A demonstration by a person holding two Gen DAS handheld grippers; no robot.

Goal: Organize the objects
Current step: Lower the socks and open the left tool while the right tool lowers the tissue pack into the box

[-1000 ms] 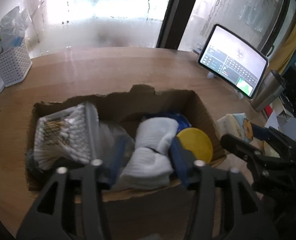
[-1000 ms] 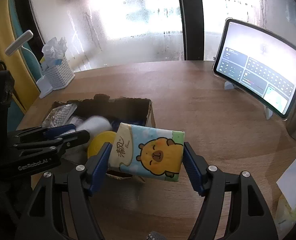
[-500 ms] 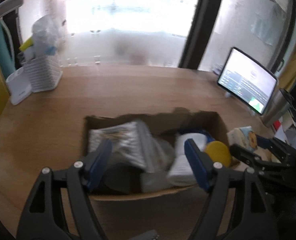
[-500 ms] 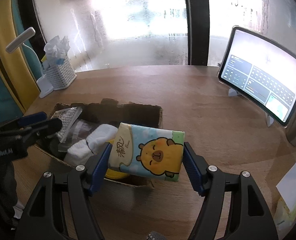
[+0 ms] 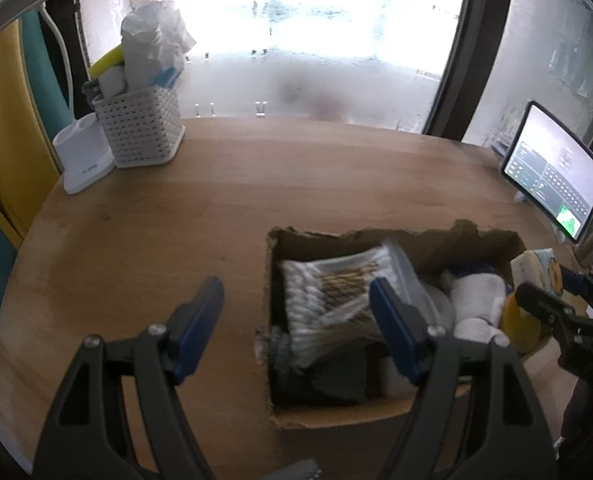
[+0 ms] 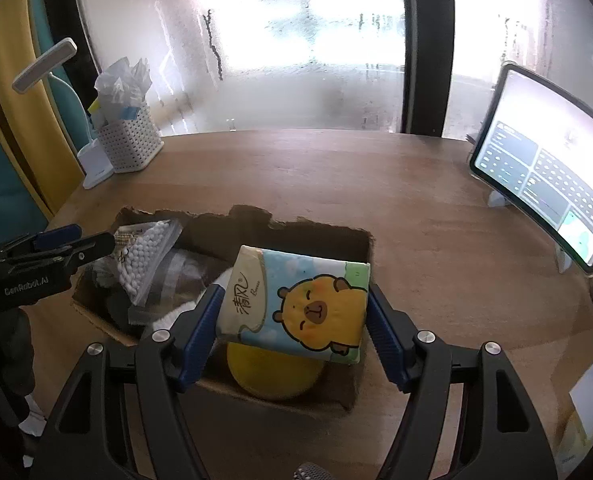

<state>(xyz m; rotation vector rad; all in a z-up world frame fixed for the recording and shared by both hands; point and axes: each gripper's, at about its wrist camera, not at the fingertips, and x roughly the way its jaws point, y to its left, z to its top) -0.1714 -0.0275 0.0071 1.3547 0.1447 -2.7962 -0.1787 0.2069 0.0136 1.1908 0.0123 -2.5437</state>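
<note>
An open cardboard box (image 5: 336, 416) (image 6: 348, 240) sits on the wooden table. It holds a bag of cotton swabs (image 5: 332, 284) (image 6: 146, 256), rolled white socks (image 5: 478, 300) and a yellow round lid (image 6: 272, 376). My right gripper (image 6: 292, 316) is shut on a tissue pack with a cartoon capybara (image 6: 300, 304) (image 5: 536, 272) and holds it above the box's right end, over the yellow lid. My left gripper (image 5: 296, 316) is open and empty, above the box's left edge.
A white perforated basket (image 5: 140, 132) (image 6: 130, 142) with tissues and a white holder (image 5: 82, 160) stand at the back left. A lit tablet on a stand (image 5: 556, 176) (image 6: 544, 184) is at the right. A window runs behind the table.
My left gripper has let go of the socks, opened, and pulled back and left. My right gripper has carried the tissue pack leftward over the box.
</note>
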